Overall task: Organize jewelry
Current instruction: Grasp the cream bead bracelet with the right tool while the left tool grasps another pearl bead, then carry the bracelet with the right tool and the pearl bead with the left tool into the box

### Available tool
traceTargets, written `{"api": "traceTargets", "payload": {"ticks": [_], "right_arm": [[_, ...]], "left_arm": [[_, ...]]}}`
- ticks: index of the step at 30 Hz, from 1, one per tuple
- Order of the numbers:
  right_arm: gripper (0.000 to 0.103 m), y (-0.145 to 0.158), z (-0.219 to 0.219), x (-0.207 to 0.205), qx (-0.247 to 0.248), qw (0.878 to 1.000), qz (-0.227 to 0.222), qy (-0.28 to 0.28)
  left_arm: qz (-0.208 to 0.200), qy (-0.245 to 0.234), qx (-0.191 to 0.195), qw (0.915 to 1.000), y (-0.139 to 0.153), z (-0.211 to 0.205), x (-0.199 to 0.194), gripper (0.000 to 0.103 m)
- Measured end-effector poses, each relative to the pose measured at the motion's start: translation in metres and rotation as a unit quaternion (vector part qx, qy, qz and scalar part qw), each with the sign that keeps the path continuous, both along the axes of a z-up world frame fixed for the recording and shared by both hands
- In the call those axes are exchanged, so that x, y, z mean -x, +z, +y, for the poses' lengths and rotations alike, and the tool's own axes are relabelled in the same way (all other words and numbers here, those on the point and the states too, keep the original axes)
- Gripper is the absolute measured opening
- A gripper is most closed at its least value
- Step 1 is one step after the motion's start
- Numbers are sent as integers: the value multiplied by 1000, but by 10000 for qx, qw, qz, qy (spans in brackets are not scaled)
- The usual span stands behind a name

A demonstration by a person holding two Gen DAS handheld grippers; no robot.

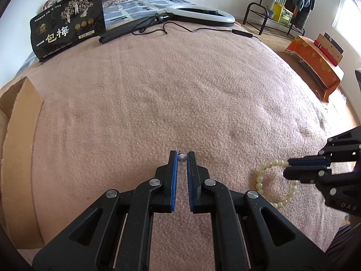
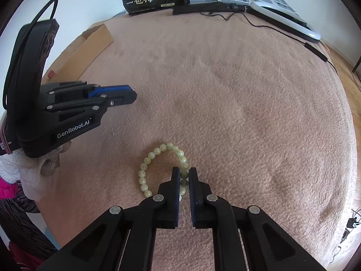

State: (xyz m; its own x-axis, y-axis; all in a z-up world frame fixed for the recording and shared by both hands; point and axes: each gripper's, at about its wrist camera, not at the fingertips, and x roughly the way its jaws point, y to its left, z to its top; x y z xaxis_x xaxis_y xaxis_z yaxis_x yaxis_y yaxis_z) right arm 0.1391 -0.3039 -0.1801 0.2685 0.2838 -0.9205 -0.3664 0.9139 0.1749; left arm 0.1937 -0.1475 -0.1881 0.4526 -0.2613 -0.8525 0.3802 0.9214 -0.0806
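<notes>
A small grey pearl earring (image 1: 181,158) with a thin metal hook is pinched at the very tips of my left gripper (image 1: 182,154), which is shut on it just above the pink blanket (image 1: 180,90). A pale green bead bracelet (image 2: 144,167) lies as a loop on the blanket. My right gripper (image 2: 184,171) is shut on the right side of that loop, with beads caught between its blue pads. In the left wrist view the right gripper (image 1: 287,167) grips the bracelet (image 1: 259,176) at the right. From the right wrist, the left gripper (image 2: 133,93) shows at the left.
An open cardboard box (image 1: 20,135) sits at the blanket's left edge. At the far end lie a black printed bag (image 1: 67,22), a ring light (image 1: 200,15) and its cable. A gloved hand (image 2: 33,176) holds the left gripper. An orange covered box (image 1: 315,65) stands on the floor to the right.
</notes>
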Motion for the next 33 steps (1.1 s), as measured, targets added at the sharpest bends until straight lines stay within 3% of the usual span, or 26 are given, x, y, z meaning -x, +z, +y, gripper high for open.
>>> {"api": "traceTargets", "payload": {"ticks": [7, 33], "right_arm": [[5, 23, -9, 3, -97, 9997, -208, -91], [5, 92, 33, 20, -182, 9958, -892, -49]], "left_arm": [[-107, 31, 85, 9999, 18, 9, 8, 6], [-614, 318, 395, 9968, 91, 61, 43, 6]]}}
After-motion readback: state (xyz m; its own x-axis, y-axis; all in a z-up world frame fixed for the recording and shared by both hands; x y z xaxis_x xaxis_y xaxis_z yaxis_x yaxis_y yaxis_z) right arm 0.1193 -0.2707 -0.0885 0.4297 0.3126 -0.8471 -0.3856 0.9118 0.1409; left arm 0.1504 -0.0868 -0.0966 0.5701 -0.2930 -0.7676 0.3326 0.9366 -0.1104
